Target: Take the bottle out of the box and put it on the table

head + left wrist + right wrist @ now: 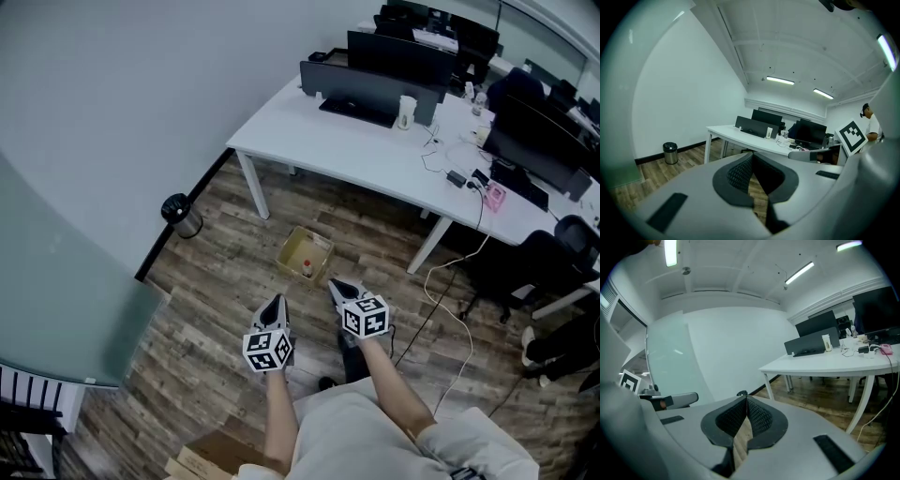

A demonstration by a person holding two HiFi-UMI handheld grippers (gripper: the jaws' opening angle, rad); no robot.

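My two grippers are grey moulded plastic, each carrying one cube with black-and-white square markers. The left gripper (752, 157) has its jaws brought together at the tips. The pads are dark rubber with a fine knurled grid, and only wood floor shows through the slot below them. The right gripper (746, 398) is the same: jaws closed tip to tip, nothing between them.

One open box (292, 246) of tan cardboard, squarish with its flaps up, sits on the floor just ahead of both grippers, nearer the right one's tip. One bottle (307, 268) lies inside it, small and pale with a touch of red. It is too small for me to tell more.

The floor (216, 309) is grey-brown wood-grain planking. Beyond the box stands one long table (309, 131) with a smooth white top and slim white legs. One pale cup (407, 111) stands on it. Ahead and left of the left gripper, against the wall, stands one round metal bin (182, 216) with a dark lid. Behind the left gripper, by my legs, lies one flat cardboard carton (211, 459).
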